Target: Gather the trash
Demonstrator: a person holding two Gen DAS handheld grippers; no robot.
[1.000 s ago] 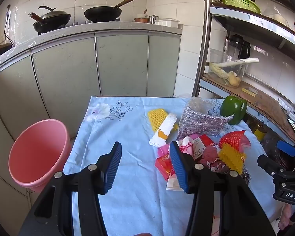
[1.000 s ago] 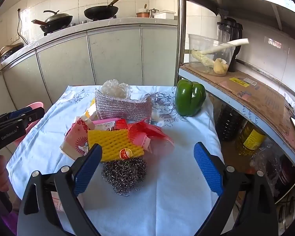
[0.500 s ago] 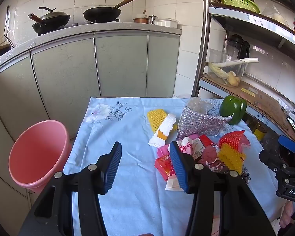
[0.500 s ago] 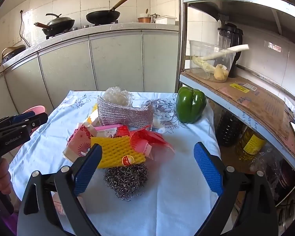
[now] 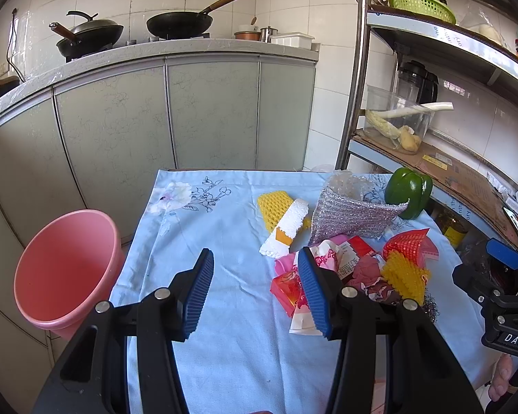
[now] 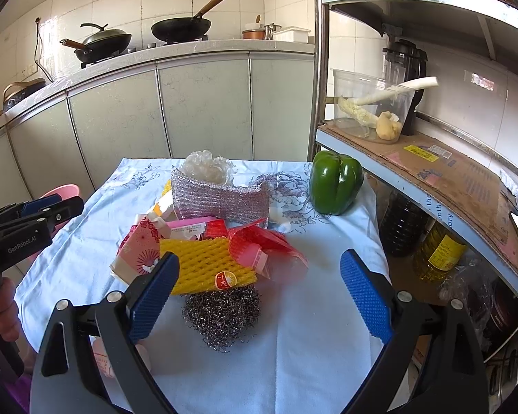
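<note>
Little has been shifted since the earlier frames: the right gripper (image 6: 259,296) has been raised slightly and drawn back a touch, so that the heap of trash sits a little lower between its fingers, while the left gripper (image 5: 255,293) has been held almost where it was. Both sets of jaws are spread wide and nothing is held in either.

Ahead of the right gripper, on the blue tablecloth (image 6: 314,345), the steel wool pad (image 6: 222,314) lies nearest, roughly midway between the fingers; the yellow foam net (image 6: 203,265) is touching it just beyond, with the red mesh wrapper (image 6: 259,245), pink packets and the silver foam sleeve (image 6: 221,200) farther on. The green pepper (image 6: 335,183) stands well ahead and to the right, apart from the heap. From the left gripper, the same heap is seen ahead and to the right, a second yellow net (image 5: 274,207) and a white foam sleeve (image 5: 286,227) lie ahead, and the pink bucket (image 5: 65,269) stands to the left, beside the table edge and below it.

No piece appears to have been collected yet. For a clean pick, one item should be singled out, and the jaws lowered astride it and closed only when the cloth is not caught beneath. Light foam and film may be dragged along with a neighbour, so the lift should be kept slow before the carry across to the bucket. The pepper is judged not to be trash and should be left.
</note>
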